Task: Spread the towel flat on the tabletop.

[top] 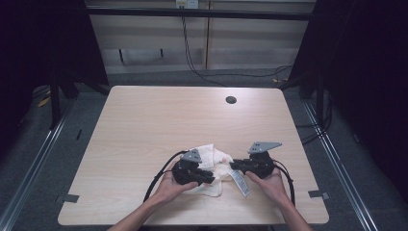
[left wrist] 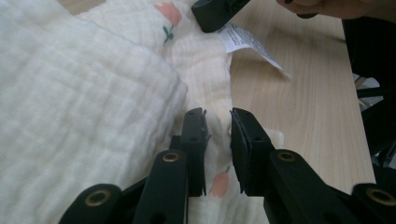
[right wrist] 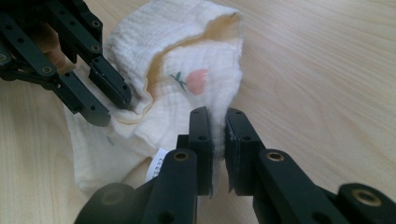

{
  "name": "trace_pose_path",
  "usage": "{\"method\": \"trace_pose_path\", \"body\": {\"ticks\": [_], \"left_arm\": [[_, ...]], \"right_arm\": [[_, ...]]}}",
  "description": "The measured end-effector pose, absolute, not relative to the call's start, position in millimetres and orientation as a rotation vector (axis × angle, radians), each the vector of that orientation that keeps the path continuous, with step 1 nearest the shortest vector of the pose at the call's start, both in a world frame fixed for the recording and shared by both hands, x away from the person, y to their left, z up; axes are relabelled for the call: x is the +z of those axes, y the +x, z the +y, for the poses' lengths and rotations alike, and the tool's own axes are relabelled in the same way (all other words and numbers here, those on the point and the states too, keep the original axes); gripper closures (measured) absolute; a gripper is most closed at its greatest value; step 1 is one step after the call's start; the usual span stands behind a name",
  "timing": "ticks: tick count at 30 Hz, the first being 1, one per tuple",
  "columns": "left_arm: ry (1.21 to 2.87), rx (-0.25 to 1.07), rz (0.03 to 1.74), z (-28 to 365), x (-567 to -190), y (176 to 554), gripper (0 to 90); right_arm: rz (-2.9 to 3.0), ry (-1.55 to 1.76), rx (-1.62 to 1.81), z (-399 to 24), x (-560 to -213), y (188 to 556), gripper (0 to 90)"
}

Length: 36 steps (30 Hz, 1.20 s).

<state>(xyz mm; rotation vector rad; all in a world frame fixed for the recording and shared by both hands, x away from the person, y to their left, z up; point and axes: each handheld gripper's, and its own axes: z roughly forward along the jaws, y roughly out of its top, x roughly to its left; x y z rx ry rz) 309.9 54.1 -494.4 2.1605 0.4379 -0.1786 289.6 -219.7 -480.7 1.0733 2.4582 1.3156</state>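
Right gripper (right wrist: 218, 116) pinches the cloth (right wrist: 196, 60) edge; left gripper (left wrist: 218, 116) straddles a fold, jaws apart. That thin hold may slip.

Even overhead light, dim surroundings.
In the high view the tabletop (top: 144, 125) is evenly lit and faintly soft, while the side curtains fall to near black. In the gripper views the cloth (right wrist: 196, 60) is bright and sharp; the nearest tongs (left wrist: 217, 140) parts blur, casting soft shadows.
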Motion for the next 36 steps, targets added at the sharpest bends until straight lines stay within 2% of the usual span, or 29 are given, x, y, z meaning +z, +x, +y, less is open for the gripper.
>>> {"method": "trace_pose_path", "body": {"ticks": [3, 7, 8, 11, 15, 16, 18, 20, 36], "left_arm": [[2.166, -0.190, 0.437, 53.4, -495.2, 310.6, 69.9], [2.152, -0.191, 0.445, 50.1, -498.3, 312.2, 70.4], [2.187, -0.144, 0.456, 47.0, -503.0, 312.1, 72.0], [2.190, -0.142, 0.456, 47.0, -505.5, 312.6, 72.4], [2.225, -0.083, 0.420, 41.3, -503.0, 305.9, 66.7], [2.242, -0.027, 0.399, 38.4, -502.5, 301.9, 69.7], [2.242, -0.036, 0.402, 38.6, -502.4, 301.9, 78.8], [2.217, -0.072, 0.417, 42.8, -501.7, 304.7, 83.1], [2.084, -0.065, 0.456, 72.2, -469.5, 307.5, 86.2]], "right_arm": [[2.448, 1.072, 1.319, -220.4, -480.0, 289.3, 84.3], [2.456, 1.068, 1.319, -219.7, -479.6, 288.8, 85.5], [2.461, 1.068, 1.315, -218.8, -480.3, 288.9, 85.3], [2.463, 1.063, 1.318, -217.9, -480.6, 288.7, 85.2], [2.474, 1.060, 1.314, -216.6, -481.0, 287.9, 84.8], [2.480, 1.057, 1.313, -216.2, -481.8, 288.1, 84.3], [2.480, 1.060, 1.318, -216.1, -481.8, 287.8, 84.3], [2.476, 1.057, 1.322, -216.6, -480.8, 287.5, 84.4], [2.403, 1.087, 1.414, -228.4, -467.3, 286.7, 85.5]]}}
